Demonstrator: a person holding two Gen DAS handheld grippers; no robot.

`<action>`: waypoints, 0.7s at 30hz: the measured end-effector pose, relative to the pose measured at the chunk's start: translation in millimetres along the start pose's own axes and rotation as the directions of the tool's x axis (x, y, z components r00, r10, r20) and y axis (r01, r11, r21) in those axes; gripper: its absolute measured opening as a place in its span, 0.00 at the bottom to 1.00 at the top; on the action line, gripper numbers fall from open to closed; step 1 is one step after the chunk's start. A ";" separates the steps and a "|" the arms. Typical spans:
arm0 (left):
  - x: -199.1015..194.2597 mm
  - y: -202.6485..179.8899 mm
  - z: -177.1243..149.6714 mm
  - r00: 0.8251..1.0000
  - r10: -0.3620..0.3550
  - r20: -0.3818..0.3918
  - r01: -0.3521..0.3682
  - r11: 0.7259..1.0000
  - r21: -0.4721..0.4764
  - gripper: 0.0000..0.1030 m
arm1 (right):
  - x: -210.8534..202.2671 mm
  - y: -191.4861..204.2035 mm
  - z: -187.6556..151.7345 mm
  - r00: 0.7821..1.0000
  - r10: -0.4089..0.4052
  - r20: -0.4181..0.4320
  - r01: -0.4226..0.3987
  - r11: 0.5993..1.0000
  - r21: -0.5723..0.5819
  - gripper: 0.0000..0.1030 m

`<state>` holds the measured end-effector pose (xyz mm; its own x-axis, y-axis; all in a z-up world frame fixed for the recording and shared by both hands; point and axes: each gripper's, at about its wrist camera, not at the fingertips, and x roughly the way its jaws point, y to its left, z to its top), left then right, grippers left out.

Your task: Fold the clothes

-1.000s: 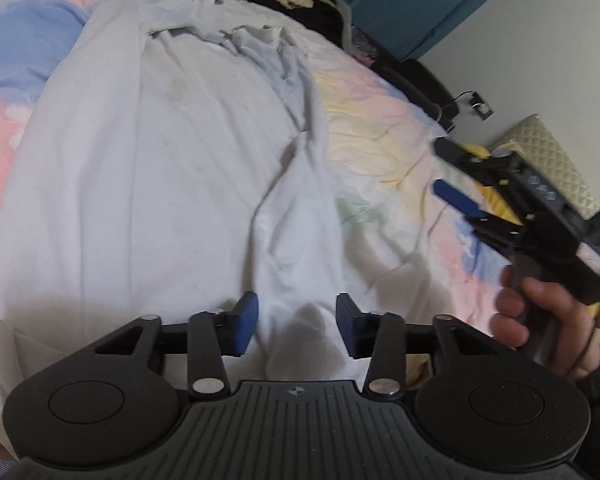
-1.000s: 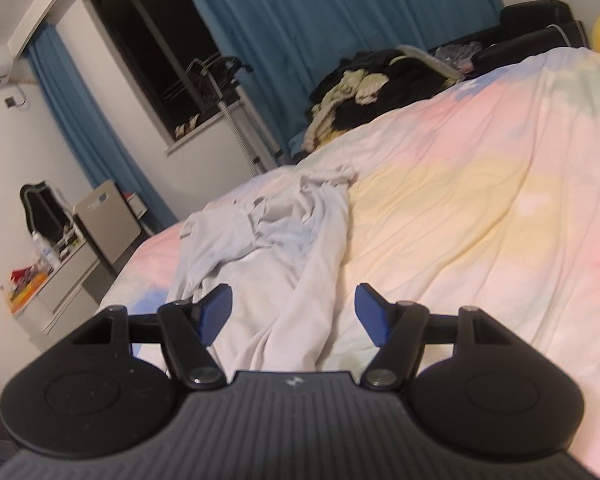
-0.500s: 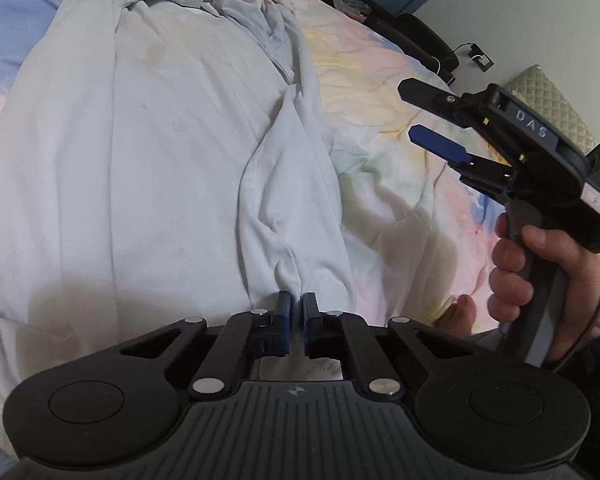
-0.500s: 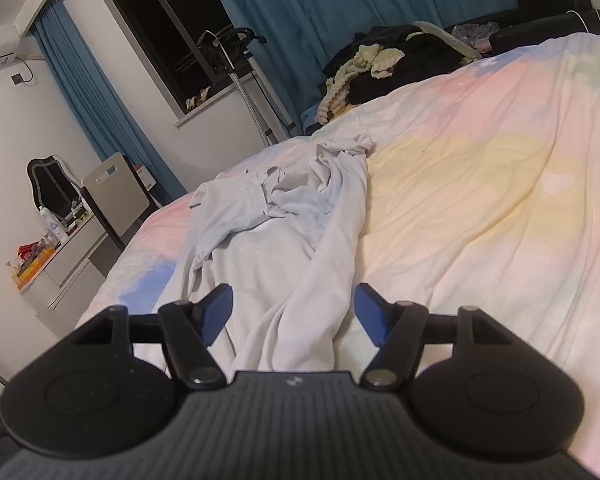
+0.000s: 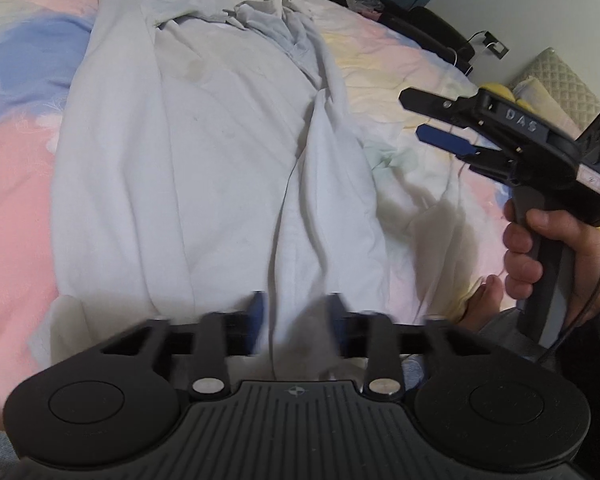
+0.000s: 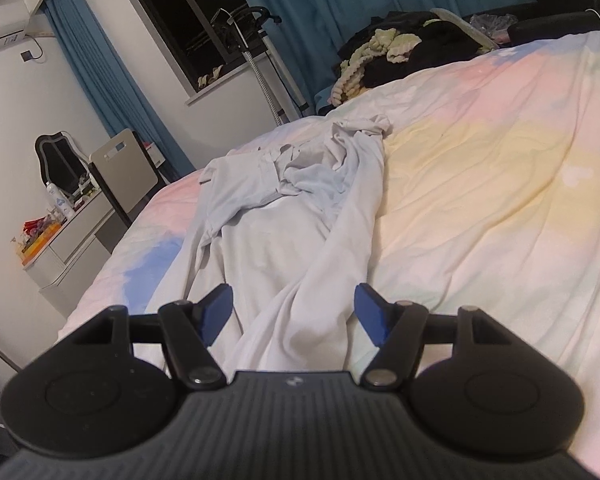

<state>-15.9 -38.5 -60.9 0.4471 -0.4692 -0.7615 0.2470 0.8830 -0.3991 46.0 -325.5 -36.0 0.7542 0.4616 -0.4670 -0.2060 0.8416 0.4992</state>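
Bedroom, pastel bedspread (image 6: 500, 184): white shirt (image 5: 204, 168) lying lengthwise, hem at the near edge, collar bunched toward the far edge
Left gripper (image 5: 296, 320) jaws apart astride the hem, blurred; right gripper (image 6: 294, 312) jaws wide apart, holding nothing. Risk: closing on one loose layer drags the shirt askew, folding in creases

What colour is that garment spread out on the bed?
The garment is plain white or very pale grey, with a few faint marks; the left wrist view shows it best.
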 end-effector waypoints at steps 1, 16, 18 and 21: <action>-6.9 2.2 0.5 1.000 -0.007 0.011 0.007 1.000 -0.006 0.62 | 0.0 0.3 -0.4 1.000 0.006 -0.002 -0.006 1.000 0.001 0.66; -44.6 59.6 21.6 0.991 0.133 0.030 -0.128 0.984 -0.124 0.77 | 16.1 2.8 -25.6 0.985 0.046 -0.167 -0.032 0.996 0.088 0.67; -39.0 67.8 23.0 0.989 0.146 0.004 -0.144 0.979 -0.147 0.77 | 21.6 0.2 -33.2 0.970 0.023 -0.241 0.005 0.993 0.115 0.67; -30.5 80.3 25.1 0.985 0.166 -0.037 -0.170 0.969 -0.179 0.77 | 29.1 -3.3 -42.3 0.942 0.007 -0.335 0.046 0.988 0.150 0.67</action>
<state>11.9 46.5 -56.9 0.4500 -0.3156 -0.8354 0.0092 0.9370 -0.3491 42.3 -302.9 -82.1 0.5003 0.5348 -0.6810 -0.0752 0.8103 0.5811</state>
